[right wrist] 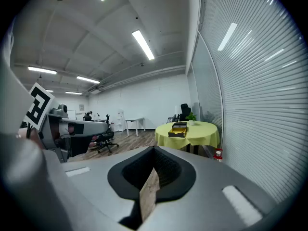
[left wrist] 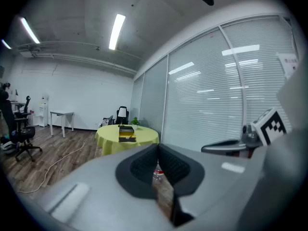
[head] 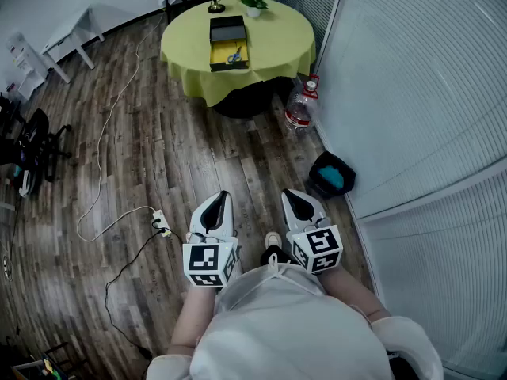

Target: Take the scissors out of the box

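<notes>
At the head view's left edge stands an office chair [head: 36,137]; a white cable [head: 107,133] trails across the wooden floor [head: 182,161]; at lower centre the left gripper [head: 220,199] is pressed together on nothing; at upper centre, well apart, the yellow worktop [head: 277,38] carries the open box [head: 219,56], seemingly with blue-handled scissors [head: 234,55] inside; the right gripper [head: 291,197] is likewise closed, empty; a water bottle [head: 299,108] stands by the glass wall.

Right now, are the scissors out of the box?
No, the scissors lie inside the open box on the yellow table, far from both grippers.
</notes>
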A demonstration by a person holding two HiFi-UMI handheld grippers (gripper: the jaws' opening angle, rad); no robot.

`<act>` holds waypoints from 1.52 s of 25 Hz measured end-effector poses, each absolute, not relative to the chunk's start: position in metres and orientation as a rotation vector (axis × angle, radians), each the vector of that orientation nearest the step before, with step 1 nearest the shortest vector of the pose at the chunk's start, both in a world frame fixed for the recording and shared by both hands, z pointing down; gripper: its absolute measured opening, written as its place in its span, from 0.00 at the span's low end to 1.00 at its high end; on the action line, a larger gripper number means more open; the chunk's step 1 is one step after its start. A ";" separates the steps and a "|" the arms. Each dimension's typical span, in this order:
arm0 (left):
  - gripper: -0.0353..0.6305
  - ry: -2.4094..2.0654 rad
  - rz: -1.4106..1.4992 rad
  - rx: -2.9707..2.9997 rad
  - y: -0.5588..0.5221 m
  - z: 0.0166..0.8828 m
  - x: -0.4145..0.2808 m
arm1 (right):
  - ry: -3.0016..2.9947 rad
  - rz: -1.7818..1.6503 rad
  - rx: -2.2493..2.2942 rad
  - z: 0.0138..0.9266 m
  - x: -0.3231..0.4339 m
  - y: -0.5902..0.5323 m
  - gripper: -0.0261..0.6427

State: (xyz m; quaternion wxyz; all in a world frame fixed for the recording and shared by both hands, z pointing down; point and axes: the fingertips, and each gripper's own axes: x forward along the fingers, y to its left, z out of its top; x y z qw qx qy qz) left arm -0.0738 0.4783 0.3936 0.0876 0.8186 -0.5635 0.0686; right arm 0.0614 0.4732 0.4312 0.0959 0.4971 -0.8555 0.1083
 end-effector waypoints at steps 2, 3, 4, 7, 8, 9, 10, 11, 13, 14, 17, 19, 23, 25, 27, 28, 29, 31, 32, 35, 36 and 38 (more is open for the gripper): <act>0.06 -1.660 0.170 2.425 0.473 0.394 -0.073 | -2.540 0.335 1.468 0.433 0.062 0.468 0.03; 0.06 -1.655 0.160 2.420 0.469 0.394 -0.073 | -2.542 0.341 1.467 0.434 0.062 0.465 0.03; 0.06 -1.655 0.157 2.418 0.466 0.394 -0.073 | -2.543 0.346 1.467 0.435 0.063 0.461 0.03; 0.06 -1.669 0.177 2.419 0.452 0.394 -0.073 | -2.540 0.362 1.473 0.437 0.065 0.449 0.03; 0.06 -1.669 0.180 2.418 0.447 0.395 -0.072 | -2.538 0.367 1.474 0.438 0.066 0.445 0.03; 0.06 -1.667 0.181 2.414 0.442 0.397 -0.071 | -2.536 0.372 1.475 0.439 0.066 0.439 0.03; 0.06 -1.664 0.180 2.410 0.436 0.398 -0.071 | -2.535 0.379 1.475 0.440 0.067 0.434 0.03; 0.06 -1.662 0.180 2.405 0.431 0.399 -0.070 | -2.535 0.385 1.473 0.441 0.067 0.429 0.03; 0.06 -1.665 0.182 2.398 0.420 0.400 -0.068 | -2.533 0.398 1.474 0.442 0.069 0.417 0.03; 0.06 -1.669 0.183 2.395 0.414 0.400 -0.066 | -2.530 0.404 1.478 0.442 0.071 0.411 0.03; 0.06 -1.689 0.182 2.383 0.393 0.401 -0.060 | -2.526 0.420 1.478 0.444 0.080 0.389 0.03; 0.06 -1.703 0.183 2.371 0.377 0.403 -0.055 | -2.531 0.427 1.463 0.446 0.087 0.373 0.03; 0.06 -1.731 0.180 2.355 0.344 0.406 -0.037 | -2.529 0.431 1.443 0.452 0.109 0.338 0.03; 0.06 -1.744 0.175 2.348 0.331 0.407 -0.029 | -2.527 0.429 1.439 0.454 0.118 0.323 0.03; 0.06 -1.740 0.199 2.334 0.323 0.416 -0.024 | -2.514 0.437 1.432 0.461 0.124 0.312 0.03; 0.06 -1.734 0.226 2.325 0.319 0.423 -0.023 | -2.501 0.450 1.425 0.467 0.126 0.306 0.03; 0.06 -1.730 0.254 2.316 0.315 0.429 -0.023 | -2.486 0.469 1.415 0.474 0.128 0.301 0.04; 0.06 -1.731 0.268 2.303 0.301 0.438 -0.027 | -2.462 0.504 1.381 0.489 0.129 0.287 0.04; 0.06 -1.729 0.252 2.302 0.292 0.439 -0.030 | -2.453 0.508 1.366 0.495 0.129 0.278 0.04; 0.06 -1.718 0.214 2.307 0.258 0.441 -0.040 | -2.438 0.481 1.370 0.502 0.126 0.243 0.03; 0.06 -1.716 0.214 2.311 0.245 0.443 -0.043 | -2.437 0.475 1.378 0.504 0.124 0.230 0.04; 0.06 -1.707 0.218 2.324 0.213 0.449 -0.049 | -2.436 0.467 1.387 0.507 0.118 0.201 0.04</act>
